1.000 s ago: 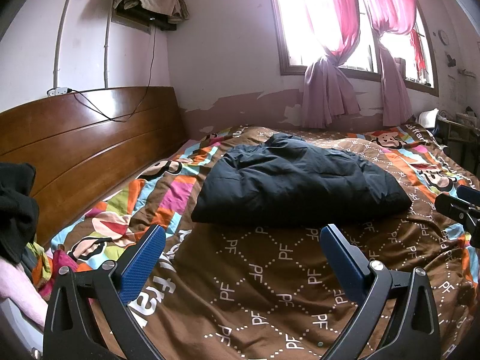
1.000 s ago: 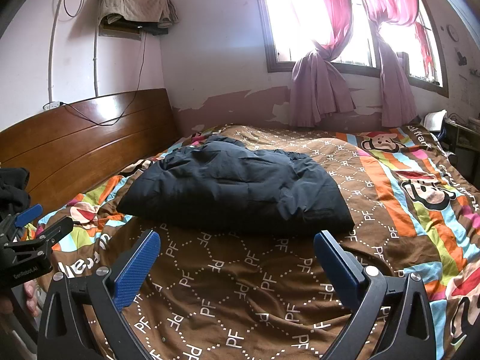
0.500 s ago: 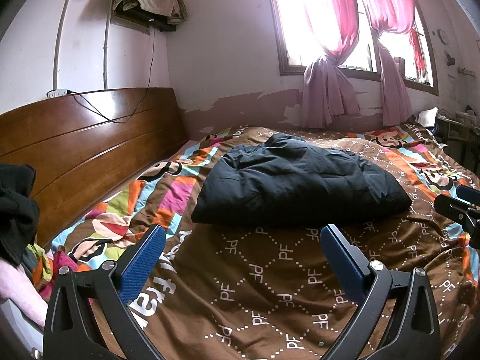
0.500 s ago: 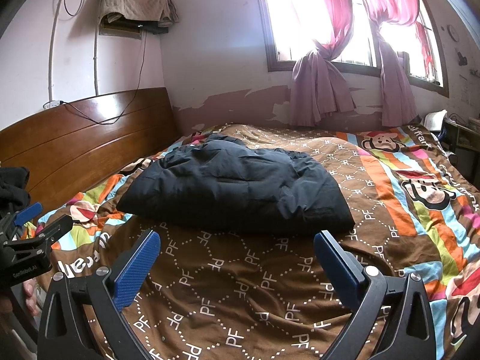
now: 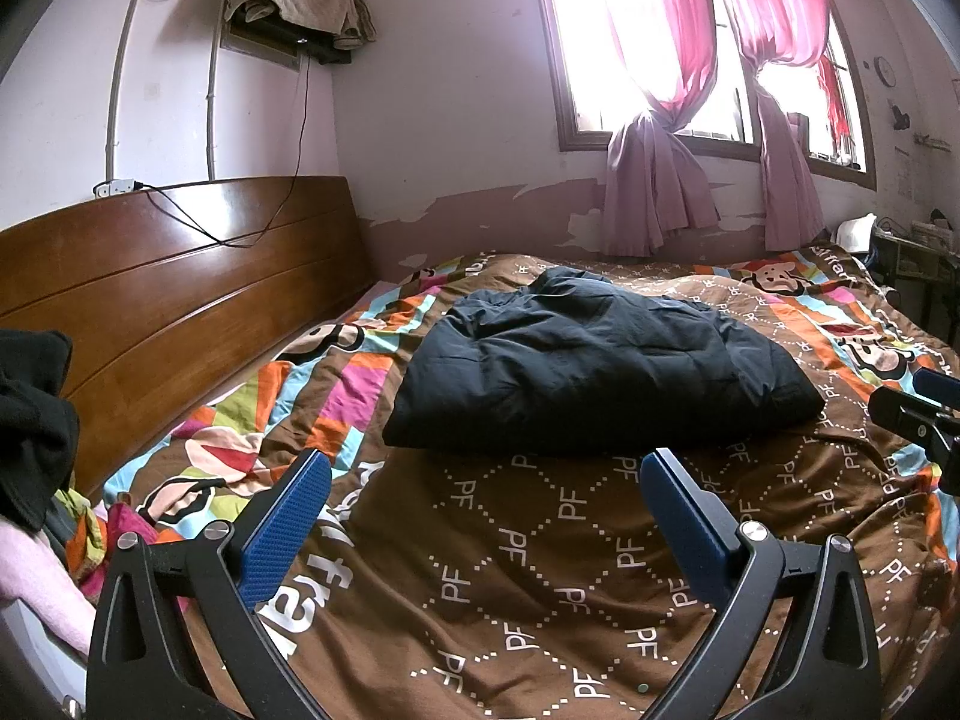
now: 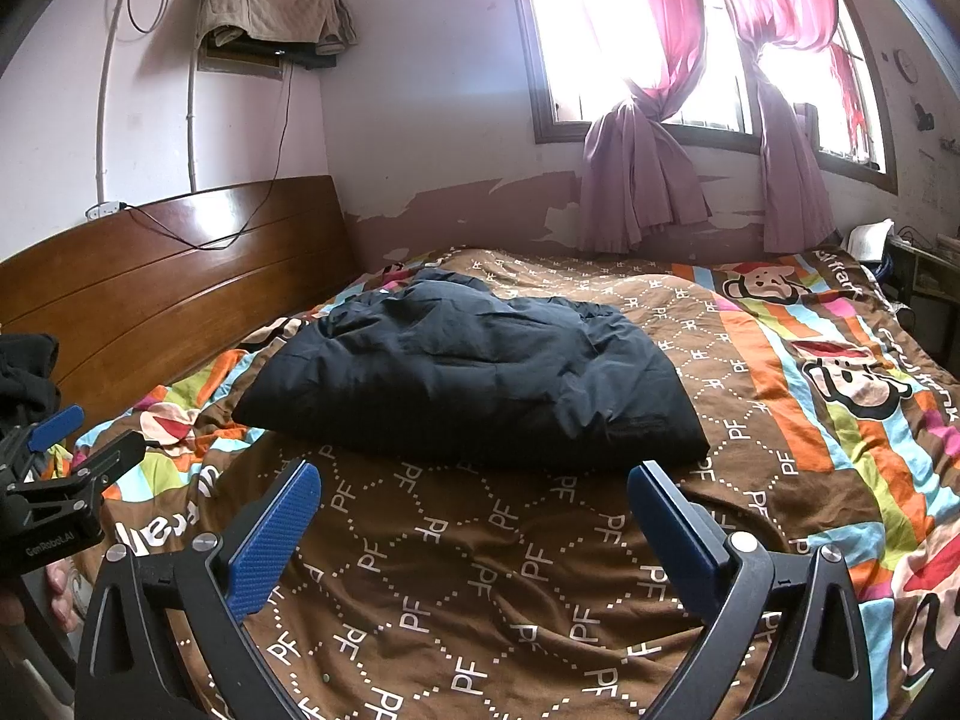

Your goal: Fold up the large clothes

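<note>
While both grippers hover short of the jacket | left gripper [image 5: 480, 516] fingers spread, empty | right gripper [image 6: 474, 510] likewise | dark padded jacket [image 6: 474, 384] bundled mid-bed on the quilt [image 6: 492, 552] | risk: slippery bulk springs apart, or fingers snag quilt

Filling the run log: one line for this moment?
left tool open | right tool open | dark jacket folded on bed | untouched

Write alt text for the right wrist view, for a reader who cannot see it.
A dark padded jacket lies in a folded bundle on a bed with a brown patterned cover. The open right gripper frames it from below, empty, and the left gripper shows at the left edge. Behind are a wooden headboard and pink curtains.
</note>
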